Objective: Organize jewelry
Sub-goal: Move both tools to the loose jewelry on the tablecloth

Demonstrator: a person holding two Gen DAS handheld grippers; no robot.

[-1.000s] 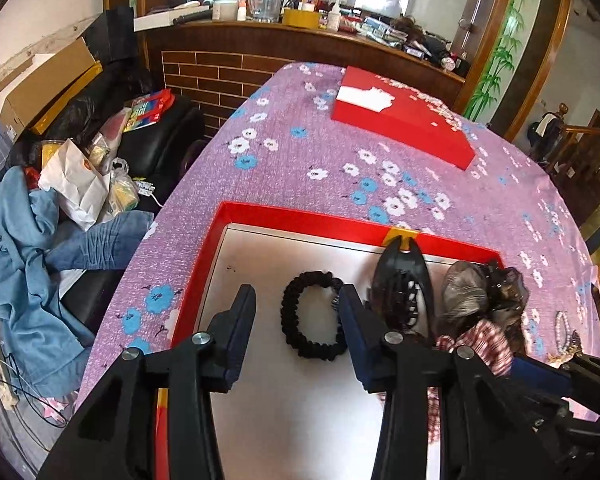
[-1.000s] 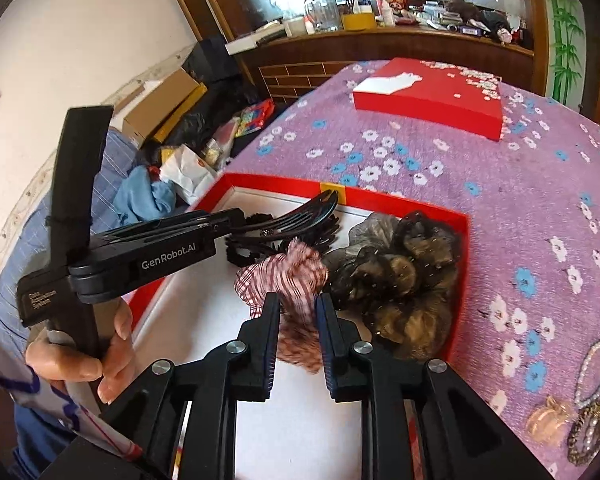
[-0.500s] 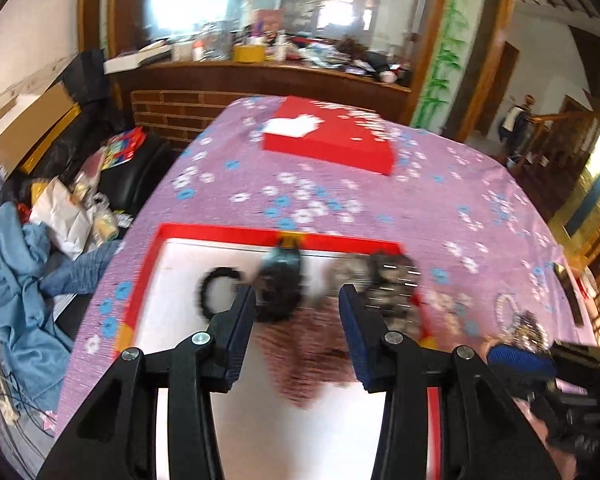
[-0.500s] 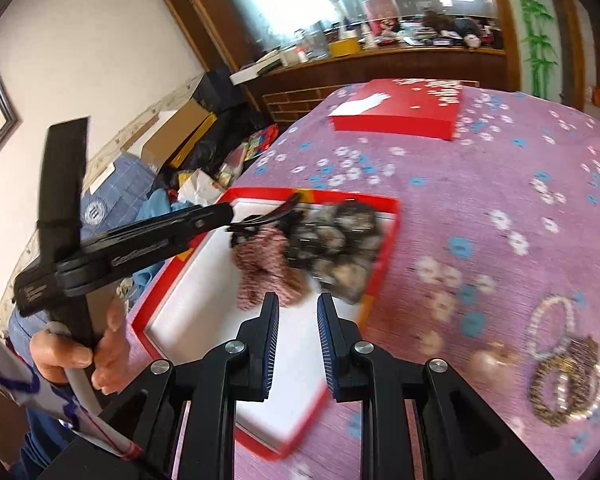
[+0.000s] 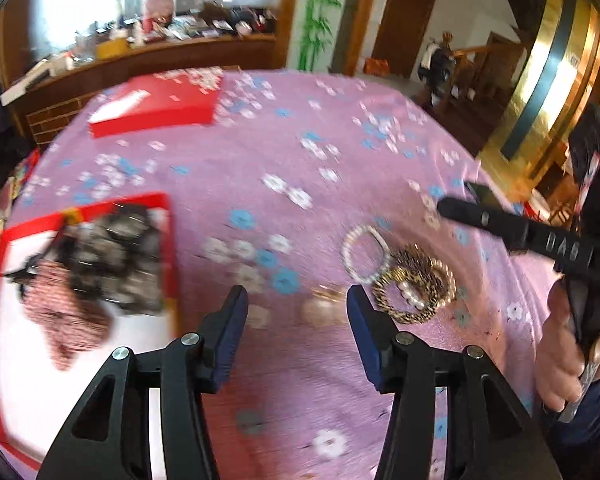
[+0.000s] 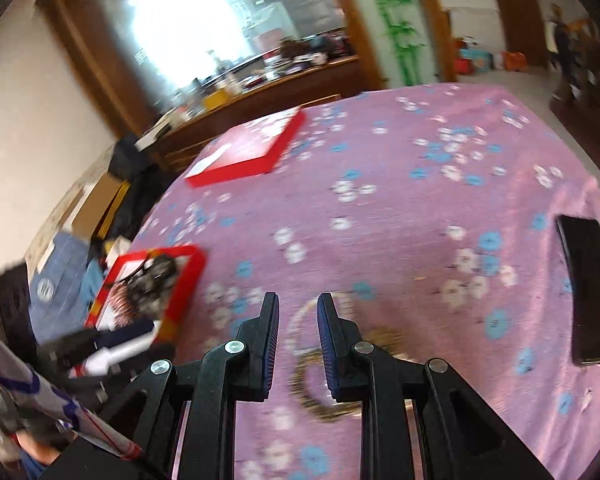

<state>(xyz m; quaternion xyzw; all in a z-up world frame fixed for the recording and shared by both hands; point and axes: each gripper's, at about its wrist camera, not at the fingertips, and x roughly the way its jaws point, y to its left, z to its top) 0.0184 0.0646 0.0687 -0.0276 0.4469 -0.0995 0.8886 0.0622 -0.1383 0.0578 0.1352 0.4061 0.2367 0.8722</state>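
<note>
— What has changed since a second ago?

— Both grippers have swung away from the red tray toward the loose jewelry on the purple floral cloth. The tray, which lay right under the fingers, now sits at about nine o'clock in both views. The left gripper has just been opening its jaws; nothing is between them.

— What is hard to make out?

— Much is smeared by motion. The tray's contents (a dark scrunchie heap and a checked red one) are only blurs. A pale round piece between the left fingers' tips cannot be identified. In the right view the ring of beads is partly hidden behind the fingers.

— And the jewelry?

— In the left view, at two o'clock of the gripper: a pearl bracelet touching a leopard-print bangle that holds pearls.

— Anything else around?

— A red box lid at eleven o'clock, far up the cloth, and a dark phone at three o'clock in the right view.

— The right gripper?

— The right gripper points down over the bracelets, jaws narrowly apart, empty. Its hand grips the handle at the left view's right edge.
</note>
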